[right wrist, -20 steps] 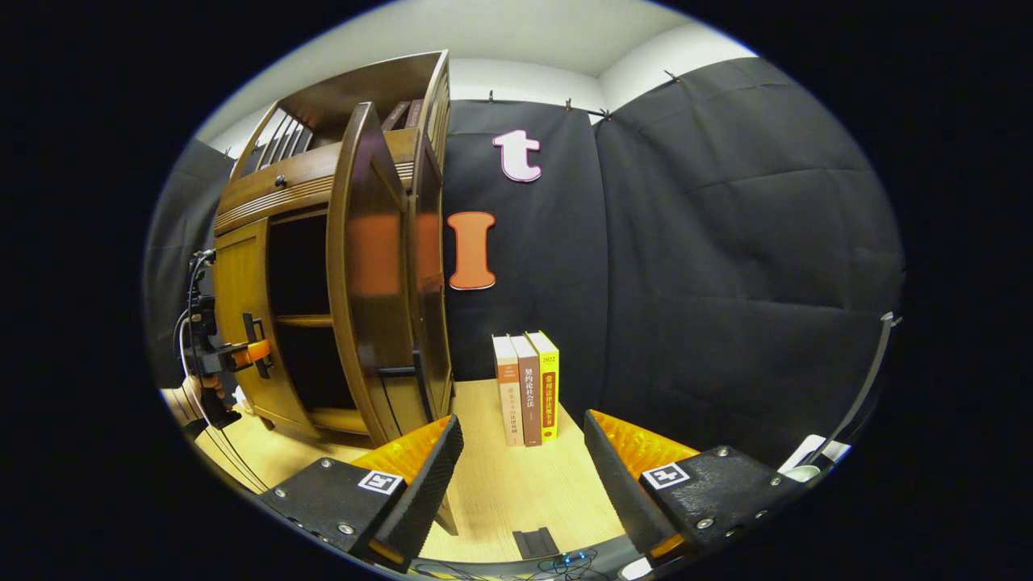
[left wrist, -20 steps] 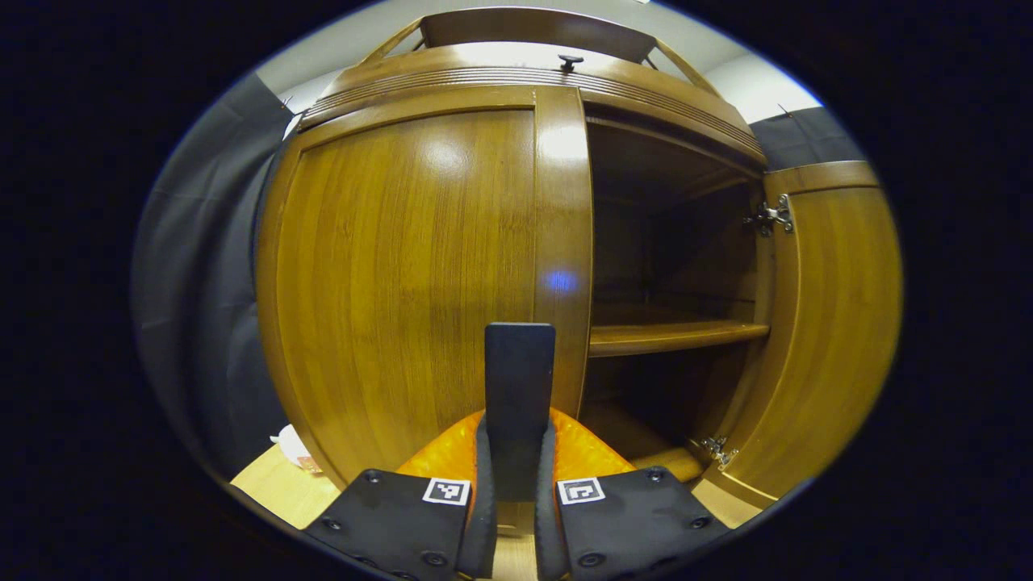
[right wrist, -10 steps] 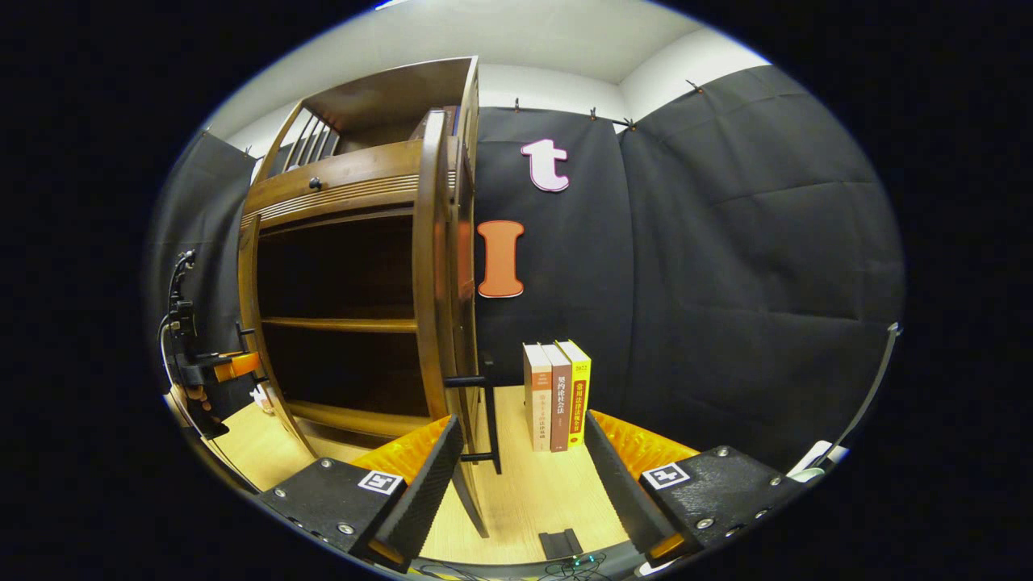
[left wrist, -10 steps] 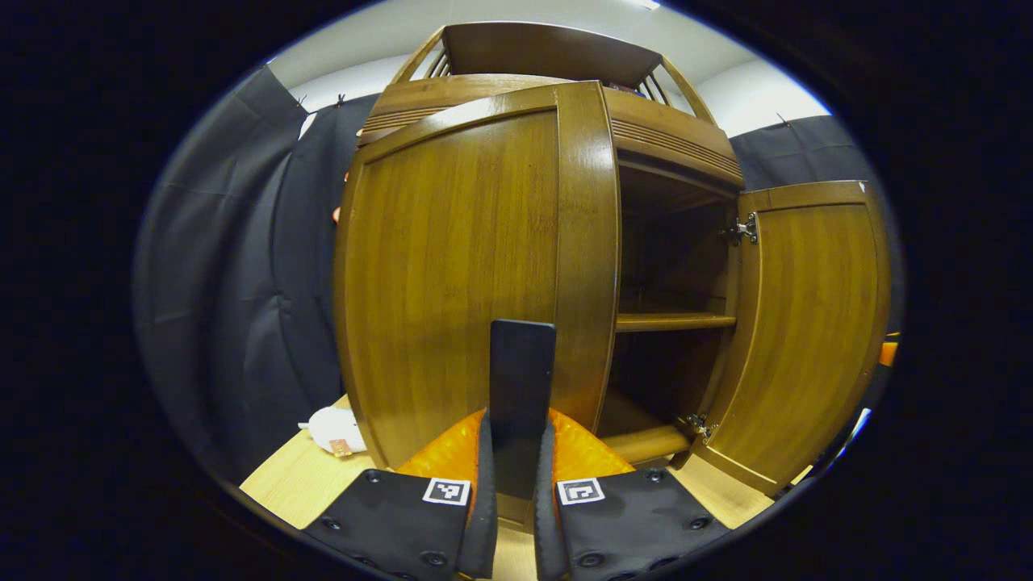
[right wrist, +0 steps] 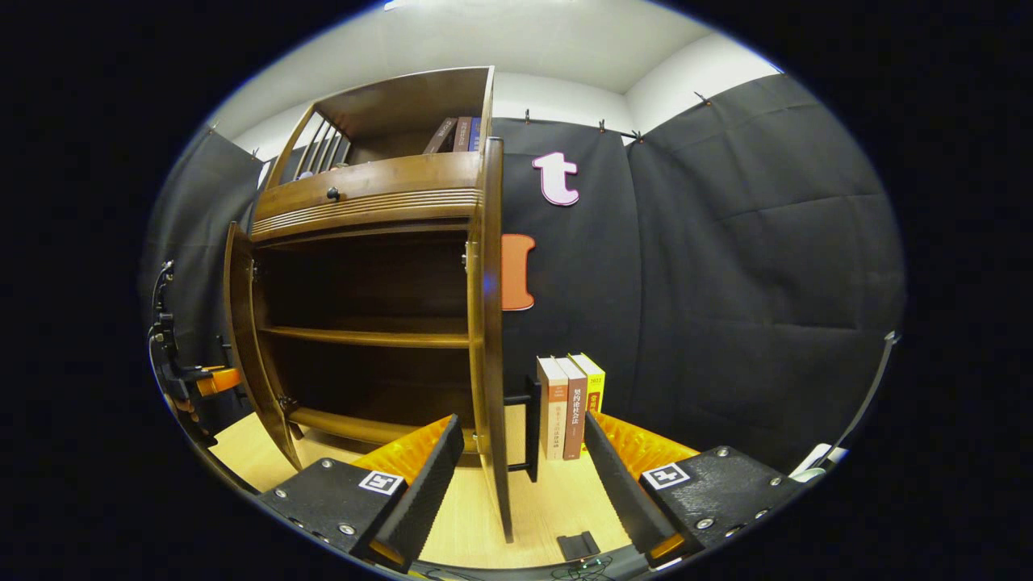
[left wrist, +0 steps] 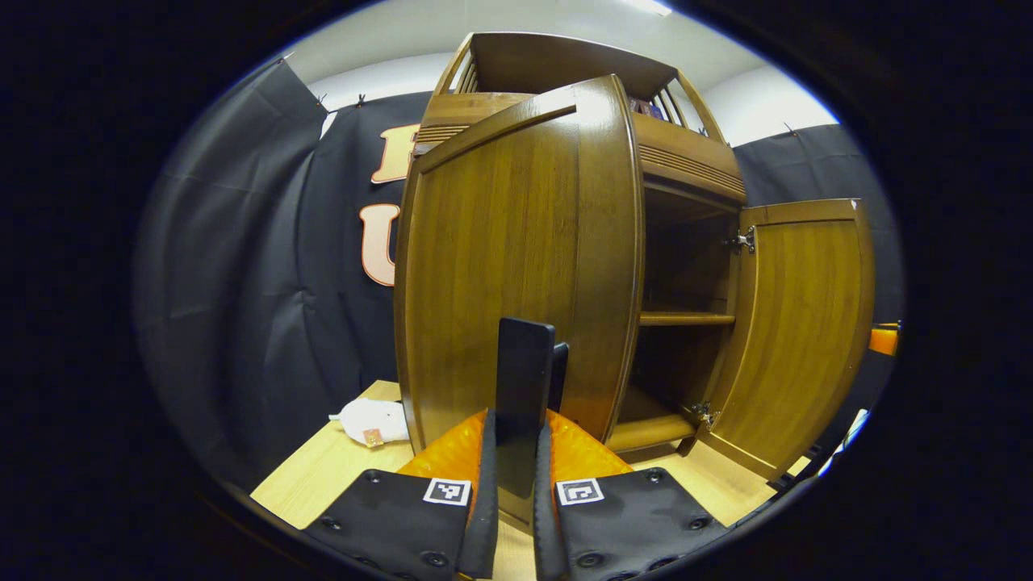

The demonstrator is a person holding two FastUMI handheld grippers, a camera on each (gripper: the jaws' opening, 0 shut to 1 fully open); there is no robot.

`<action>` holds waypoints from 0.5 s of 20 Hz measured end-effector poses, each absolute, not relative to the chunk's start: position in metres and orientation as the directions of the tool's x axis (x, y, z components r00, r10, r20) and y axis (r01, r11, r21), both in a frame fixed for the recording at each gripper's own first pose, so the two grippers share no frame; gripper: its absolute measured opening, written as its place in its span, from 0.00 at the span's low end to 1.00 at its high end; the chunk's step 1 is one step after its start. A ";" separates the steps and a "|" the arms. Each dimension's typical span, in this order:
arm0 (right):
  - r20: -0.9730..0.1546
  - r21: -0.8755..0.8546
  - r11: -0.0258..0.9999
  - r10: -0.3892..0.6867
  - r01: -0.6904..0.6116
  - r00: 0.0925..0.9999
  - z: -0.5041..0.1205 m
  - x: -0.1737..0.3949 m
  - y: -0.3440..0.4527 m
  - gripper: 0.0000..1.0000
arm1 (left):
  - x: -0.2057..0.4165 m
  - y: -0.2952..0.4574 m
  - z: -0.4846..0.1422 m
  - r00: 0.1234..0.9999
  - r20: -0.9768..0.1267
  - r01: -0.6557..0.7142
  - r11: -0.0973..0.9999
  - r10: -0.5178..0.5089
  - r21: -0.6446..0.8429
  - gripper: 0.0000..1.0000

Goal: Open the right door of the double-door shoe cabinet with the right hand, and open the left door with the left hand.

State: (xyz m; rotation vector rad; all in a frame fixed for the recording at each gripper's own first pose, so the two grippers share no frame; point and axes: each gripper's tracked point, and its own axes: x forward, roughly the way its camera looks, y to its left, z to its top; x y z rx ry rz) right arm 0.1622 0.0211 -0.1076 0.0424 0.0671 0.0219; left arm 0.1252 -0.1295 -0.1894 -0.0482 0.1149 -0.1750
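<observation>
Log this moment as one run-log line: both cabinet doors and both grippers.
left door: swung open | left gripper: shut on left door handle | right door: open | right gripper: open, holding nothing

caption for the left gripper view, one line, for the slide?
Left gripper shut on the left door handle, left door swung open; right door already open.

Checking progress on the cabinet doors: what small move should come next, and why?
Probably open the left gripper and back off: its fingers clamp the black bar handle of the brown wooden left door, already swung wide; the right door stands open too.
</observation>
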 end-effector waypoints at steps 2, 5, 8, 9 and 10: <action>-0.062 0.050 0.998 0.028 -0.025 0.998 -0.106 0.160 0.030 0.92 | 0.122 -0.121 -0.188 0.978 -0.109 0.171 0.983 -0.178 -0.070 0.22; -0.061 0.042 0.999 0.037 -0.034 0.997 -0.106 0.160 0.045 0.92 | 0.115 -0.109 -0.189 0.978 -0.105 0.171 0.983 -0.177 -0.067 0.27; -0.063 0.029 0.999 0.040 -0.038 0.997 -0.106 0.163 0.064 0.92 | 0.108 -0.093 -0.189 0.979 -0.109 0.166 0.982 -0.175 -0.087 0.27; -0.061 0.026 0.999 0.039 -0.037 0.997 -0.106 0.165 0.071 0.92 | 0.105 -0.087 -0.189 0.979 -0.108 0.164 0.981 -0.174 -0.099 0.24; -0.063 0.024 0.999 0.042 -0.041 0.997 -0.107 0.166 0.079 0.92 | 0.102 -0.081 -0.190 0.979 -0.110 0.163 0.981 -0.174 -0.101 0.21</action>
